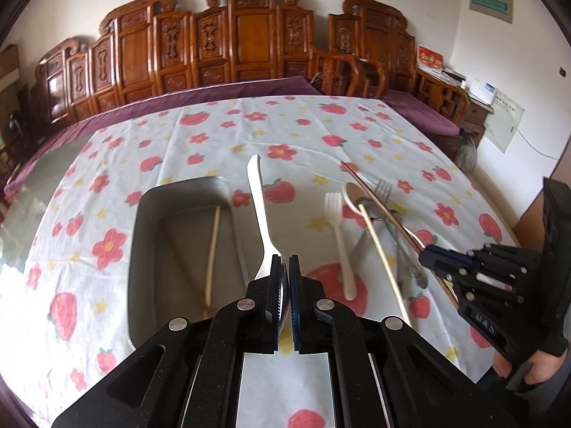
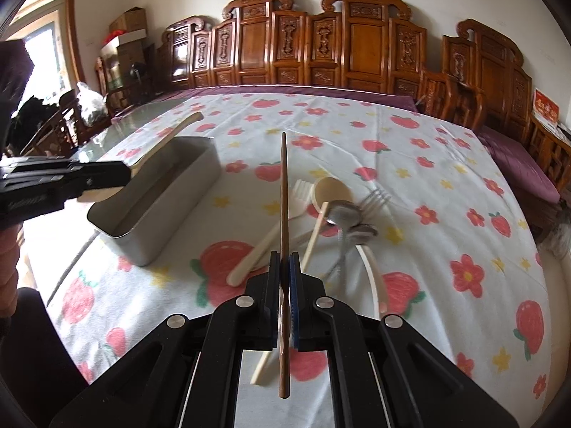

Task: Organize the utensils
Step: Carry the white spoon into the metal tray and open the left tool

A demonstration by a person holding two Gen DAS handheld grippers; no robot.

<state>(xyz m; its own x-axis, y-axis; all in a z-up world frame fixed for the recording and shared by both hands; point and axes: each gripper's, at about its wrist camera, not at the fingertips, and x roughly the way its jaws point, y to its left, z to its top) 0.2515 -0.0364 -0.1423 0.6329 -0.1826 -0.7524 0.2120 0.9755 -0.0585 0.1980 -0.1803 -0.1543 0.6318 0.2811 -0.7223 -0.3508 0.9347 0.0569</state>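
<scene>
My left gripper (image 1: 285, 262) is shut on a white spoon (image 1: 257, 207), handle pointing up and away, just right of the grey metal box (image 1: 142, 235). A pale chopstick (image 1: 213, 246) lies inside the box. My right gripper (image 2: 284, 258) is shut on a brown chopstick (image 2: 283, 192) held above the table; it also shows in the left wrist view (image 1: 426, 251). A pile lies on the cloth: a white plastic fork (image 1: 337, 235), a cream spoon (image 2: 330, 192), metal spoons (image 2: 344, 215), a metal fork (image 2: 374, 201) and a pale chopstick (image 1: 383, 256).
The table has a white cloth with red strawberries and flowers (image 2: 428, 185). Carved wooden benches with purple cushions (image 1: 232, 46) stand behind it. The left gripper shows at the left edge of the right wrist view (image 2: 64, 178).
</scene>
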